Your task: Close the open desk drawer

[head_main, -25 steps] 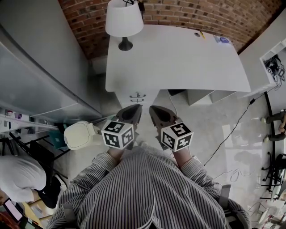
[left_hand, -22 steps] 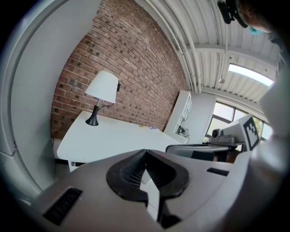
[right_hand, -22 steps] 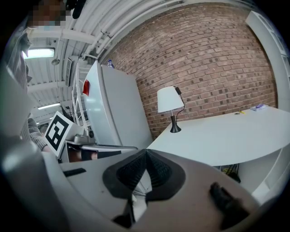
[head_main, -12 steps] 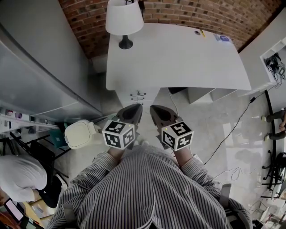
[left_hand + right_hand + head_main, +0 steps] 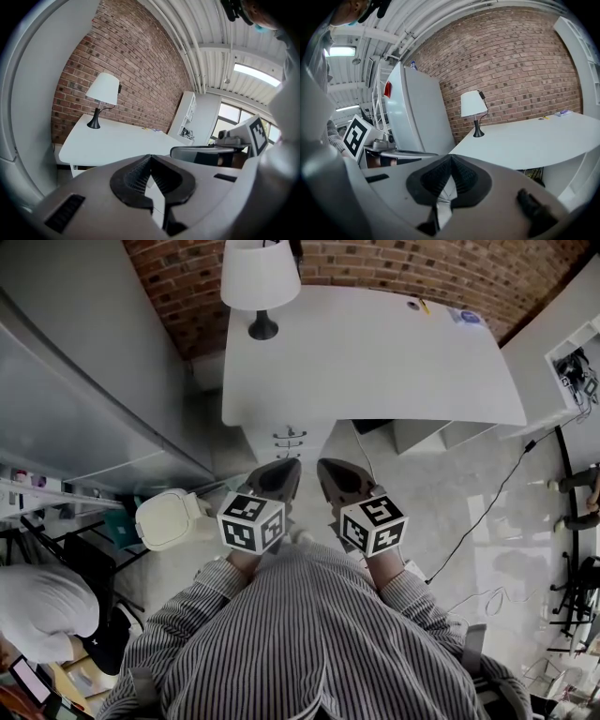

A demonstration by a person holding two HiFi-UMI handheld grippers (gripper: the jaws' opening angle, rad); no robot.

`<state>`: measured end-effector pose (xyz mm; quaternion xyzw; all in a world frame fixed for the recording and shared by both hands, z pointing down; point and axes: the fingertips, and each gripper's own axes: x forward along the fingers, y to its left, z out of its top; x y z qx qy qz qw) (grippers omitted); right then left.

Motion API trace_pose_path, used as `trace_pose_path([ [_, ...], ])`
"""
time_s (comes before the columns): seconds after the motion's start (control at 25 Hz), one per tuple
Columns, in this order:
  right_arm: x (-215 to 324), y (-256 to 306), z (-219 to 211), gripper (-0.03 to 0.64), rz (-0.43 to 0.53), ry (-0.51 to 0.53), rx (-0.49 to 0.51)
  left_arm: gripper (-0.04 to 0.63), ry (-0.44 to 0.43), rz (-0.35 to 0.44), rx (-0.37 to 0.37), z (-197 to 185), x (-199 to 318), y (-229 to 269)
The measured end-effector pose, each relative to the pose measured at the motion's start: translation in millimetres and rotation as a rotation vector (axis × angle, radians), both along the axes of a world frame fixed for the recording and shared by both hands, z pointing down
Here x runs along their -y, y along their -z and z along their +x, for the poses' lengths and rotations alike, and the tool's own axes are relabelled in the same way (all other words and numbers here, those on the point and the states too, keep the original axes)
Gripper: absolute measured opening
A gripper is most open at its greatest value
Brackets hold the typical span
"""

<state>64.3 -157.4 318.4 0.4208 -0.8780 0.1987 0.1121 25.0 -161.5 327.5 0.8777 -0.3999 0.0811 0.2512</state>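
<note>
Overhead, the left gripper (image 5: 284, 468) and right gripper (image 5: 327, 468), both clenched empty, hung side by side near the drawers (image 5: 289, 440) under a white desk (image 5: 375, 362) bearing a lamp (image 5: 260, 277).

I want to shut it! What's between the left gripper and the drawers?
Nothing. The head view shows only a short strip of bare floor between the left gripper and the drawers.

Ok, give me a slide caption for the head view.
Person facing a white desk and lamp, left gripper and right gripper held forward, jaws shut.
</note>
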Motion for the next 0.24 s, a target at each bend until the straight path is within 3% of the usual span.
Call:
trace_pose_path([
  [0.24,-3.0,-3.7,1.0,0.015,-0.023,-0.009,0.008,0.012,-0.001,0.0,0.003,-3.7,-1.6,1.7],
])
